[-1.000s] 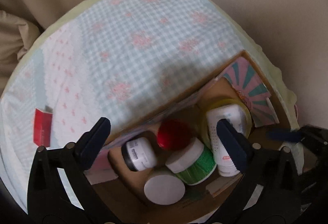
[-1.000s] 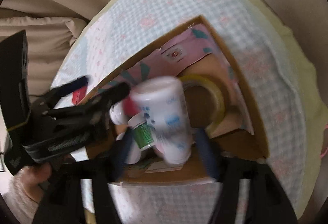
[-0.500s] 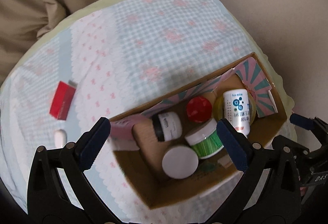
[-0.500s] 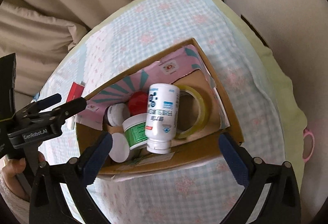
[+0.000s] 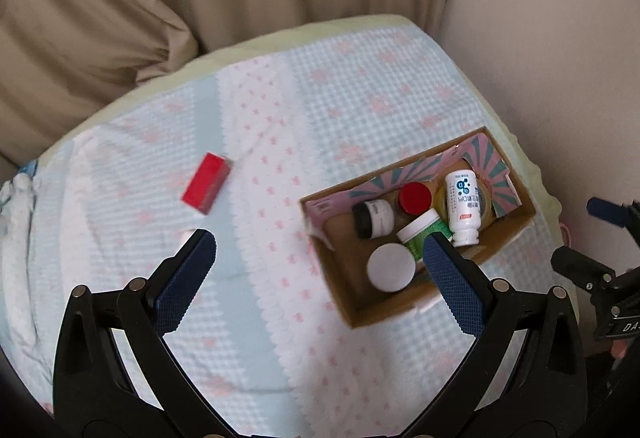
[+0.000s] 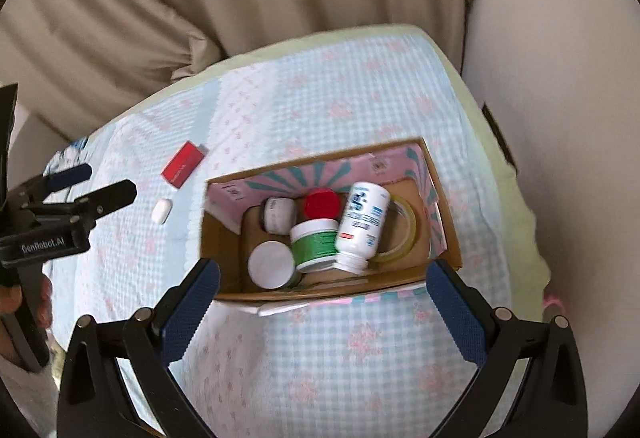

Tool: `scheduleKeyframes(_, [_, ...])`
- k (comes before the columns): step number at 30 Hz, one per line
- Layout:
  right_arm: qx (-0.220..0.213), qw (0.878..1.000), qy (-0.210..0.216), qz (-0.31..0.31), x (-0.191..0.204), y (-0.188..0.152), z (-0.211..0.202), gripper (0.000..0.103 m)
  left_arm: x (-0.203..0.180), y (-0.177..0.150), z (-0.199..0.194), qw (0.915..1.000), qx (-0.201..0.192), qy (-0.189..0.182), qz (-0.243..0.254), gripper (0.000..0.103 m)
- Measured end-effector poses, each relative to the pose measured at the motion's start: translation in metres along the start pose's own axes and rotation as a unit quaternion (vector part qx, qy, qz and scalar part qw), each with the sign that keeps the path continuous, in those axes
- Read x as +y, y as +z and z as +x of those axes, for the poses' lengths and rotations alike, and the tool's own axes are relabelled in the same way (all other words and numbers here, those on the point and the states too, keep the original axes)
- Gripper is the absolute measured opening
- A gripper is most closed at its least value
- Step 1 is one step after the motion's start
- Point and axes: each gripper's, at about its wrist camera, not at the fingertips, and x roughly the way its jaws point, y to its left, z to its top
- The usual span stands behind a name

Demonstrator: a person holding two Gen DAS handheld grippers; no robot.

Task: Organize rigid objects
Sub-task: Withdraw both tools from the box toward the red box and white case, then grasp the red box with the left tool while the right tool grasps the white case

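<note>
A cardboard box (image 6: pixel 450 238) (image 5: pixel 516 228) on the checked cloth holds a white bottle (image 6: pixel 362 222) (image 5: pixel 464 205) lying on a tape roll (image 6: pixel 408 222), a green jar (image 6: pixel 314 244), a red-lidded jar (image 6: pixel 322 202), a white-lidded jar (image 6: pixel 272 264) and a black-and-white jar (image 5: pixel 374 217). A red box (image 5: pixel 206 183) (image 6: pixel 182 163) and a small white item (image 6: pixel 162 210) lie on the cloth left of the box. My left gripper (image 5: pixel 316 274) is open and empty above the cloth. My right gripper (image 6: pixel 324 302) is open and empty above the box's near wall.
Beige cushions (image 5: pixel 100 17) stand behind the cloth, and a pale wall (image 6: pixel 560 77) is at the right. The cloth has a yellow-green edge (image 6: pixel 500 157). The left gripper shows at the left in the right wrist view (image 6: pixel 72 193).
The right gripper let go of the white bottle, which now lies in the box on the tape roll. Both grippers have pulled up and back from the box.
</note>
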Motion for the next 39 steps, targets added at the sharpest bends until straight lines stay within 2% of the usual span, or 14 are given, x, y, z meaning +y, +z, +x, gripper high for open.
scheduleKeyframes(3, [-0.015, 0.999, -0.012, -0.034, 0.032, -0.002, -0.025, 0.103, 0.018, -0.011, -0.025, 0.9998, -0.014, 0.011, 0.012, 0.103])
scheduleKeyframes(9, [-0.034, 0.997, -0.016, -0.071, 0.109, -0.009, -0.057, 0.103, 0.077, -0.033, -0.065, 0.9989, -0.046, -0.012, 0.004, 0.103])
scheduleKeyframes(11, [-0.051, 0.995, -0.022, -0.085, 0.136, -0.015, -0.063, 0.103, 0.099, -0.040, -0.073, 0.9987, -0.051, -0.003, 0.008, 0.103])
scheduleKeyframes(15, [-0.055, 0.995, -0.031, -0.074, 0.184, -0.025, -0.062, 0.103, 0.157, -0.052, -0.088, 0.9976, -0.063, -0.012, 0.027, 0.103])
scheduleKeyframes(19, [-0.044, 0.998, -0.032, -0.045, 0.227, -0.035, -0.041, 0.103, 0.211, -0.058, -0.086, 0.9964, -0.069, -0.019, 0.044, 0.103])
scheduleKeyframes(23, [-0.039, 0.999, -0.030, -0.016, 0.263, -0.043, -0.015, 0.103, 0.261, -0.052, -0.065, 0.9959, -0.053, -0.037, 0.063, 0.103])
scheduleKeyframes(25, [-0.042, 0.999, -0.025, -0.009, 0.282, -0.047, 0.001, 0.103, 0.277, -0.046, -0.051, 0.9958, -0.043, -0.035, 0.073, 0.103])
scheduleKeyframes(28, [-0.038, 0.999, -0.023, -0.018, 0.306, -0.050, 0.023, 0.103, 0.297, -0.025, -0.021, 0.9950, -0.023, -0.052, 0.082, 0.103])
scheduleKeyframes(33, [-0.026, 0.999, -0.020, -0.029, 0.335, -0.046, 0.074, 0.103, 0.301, 0.020, 0.042, 0.9927, 0.008, -0.073, 0.095, 0.103])
scheduleKeyframes(39, [-0.011, 0.999, -0.043, -0.014, 0.360, -0.035, 0.156, 0.103, 0.276, 0.078, 0.132, 0.9866, 0.050, -0.101, 0.117, 0.103])
